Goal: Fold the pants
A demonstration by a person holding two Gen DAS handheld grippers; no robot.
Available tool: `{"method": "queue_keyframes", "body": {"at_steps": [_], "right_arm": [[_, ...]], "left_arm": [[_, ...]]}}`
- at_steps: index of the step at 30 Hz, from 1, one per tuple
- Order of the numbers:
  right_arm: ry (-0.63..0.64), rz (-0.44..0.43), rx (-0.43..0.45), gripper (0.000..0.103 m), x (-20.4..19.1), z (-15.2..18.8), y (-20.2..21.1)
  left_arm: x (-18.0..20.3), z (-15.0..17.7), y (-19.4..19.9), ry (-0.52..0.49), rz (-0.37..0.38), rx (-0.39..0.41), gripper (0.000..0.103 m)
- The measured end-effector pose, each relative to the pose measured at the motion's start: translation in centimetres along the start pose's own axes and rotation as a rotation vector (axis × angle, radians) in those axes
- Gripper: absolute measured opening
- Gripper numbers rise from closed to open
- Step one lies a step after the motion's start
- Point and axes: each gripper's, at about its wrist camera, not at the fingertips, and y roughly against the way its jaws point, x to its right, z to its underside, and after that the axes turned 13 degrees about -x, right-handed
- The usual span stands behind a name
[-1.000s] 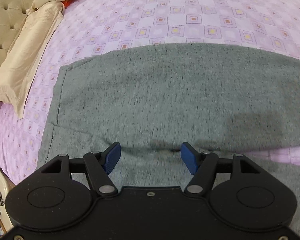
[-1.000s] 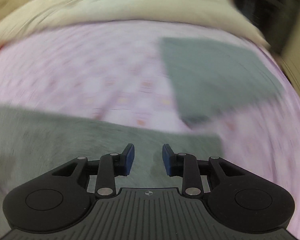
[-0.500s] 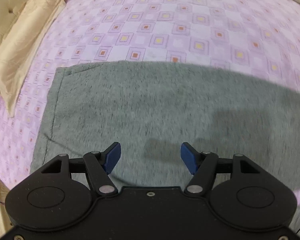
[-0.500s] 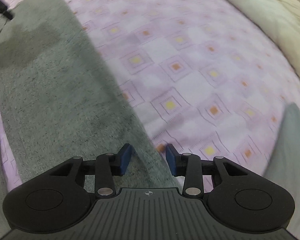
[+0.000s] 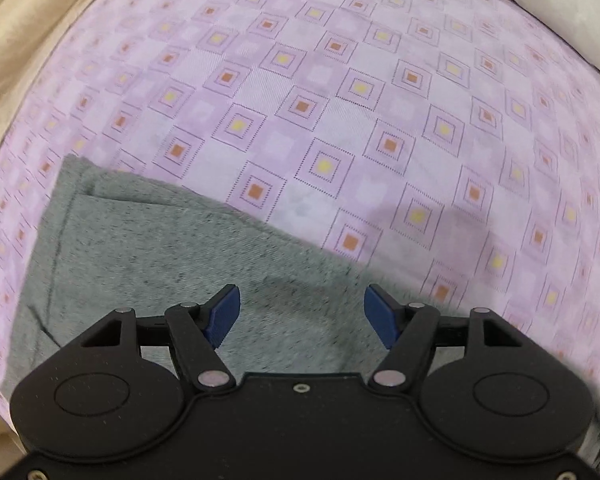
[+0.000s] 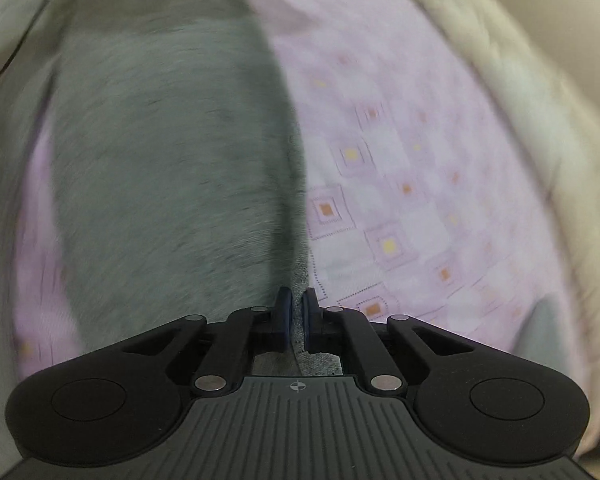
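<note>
Grey fleece pants [image 5: 160, 260] lie flat on the bed, and their hemmed corner shows at the left of the left wrist view. My left gripper [image 5: 300, 308] points straight down over their upper edge. Its jaws are opening, nothing sits between the blue pads, and they touch no cloth. In the right wrist view the pants [image 6: 172, 160] run up the left half of the picture. My right gripper [image 6: 295, 304] sits at their right edge, its jaws closing tight with a fold of that grey edge pinched between the pads.
A lilac bedsheet [image 5: 340, 100] with small orange and yellow squares covers the bed. A beige pillow [image 5: 20, 20] borders it at the left, and a cream quilt [image 6: 520, 100] lies along the right. Another grey piece of cloth [image 6: 548, 328] shows at the lower right.
The left gripper slid to the pants' upper edge near the hem corner, so more sheet shows. The right gripper rolled, came down to the pants' edge and shut on it.
</note>
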Motion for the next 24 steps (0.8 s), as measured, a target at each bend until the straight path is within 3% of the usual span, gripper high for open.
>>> {"method": "queue_keyframes", "body": {"at_steps": [3,15,16,18,19,20,24], "right_arm": [[0.087,0.094,0.052,0.006,-2.6,0.8,2.1],[0.108,0.078,0.068,0.006,-6.2,0.6,4.6],[0.092,0.082,0.065,0.006,-6.3,0.6,4.8],[0.037,0.082,0.059,0.006,-5.7,0.4,5.1],[0.000,0.077,0.056,0.006,-5.2,0.2,5.3],[-0.045,0.071,0.057,0.006,-4.8,0.3,5.7],[-0.298,0.030,0.091,0.006,-2.8,1.1,8.5]], "left_arm": [[0.3,-0.4,-0.5,0.018,0.016,-0.021,0.071],[0.5,-0.7,-3.4,0.098,0.032,-0.128,0.075],[0.7,-0.8,-4.0,0.089,0.025,-0.144,0.071],[1.0,-0.7,-5.1,0.071,0.039,-0.184,0.019],[0.8,-0.5,-4.8,0.090,0.063,-0.174,0.017],[0.7,-0.1,-4.1,0.112,0.075,-0.145,0.007],[0.8,3.0,1.3,0.062,0.076,0.000,0.006]]}}
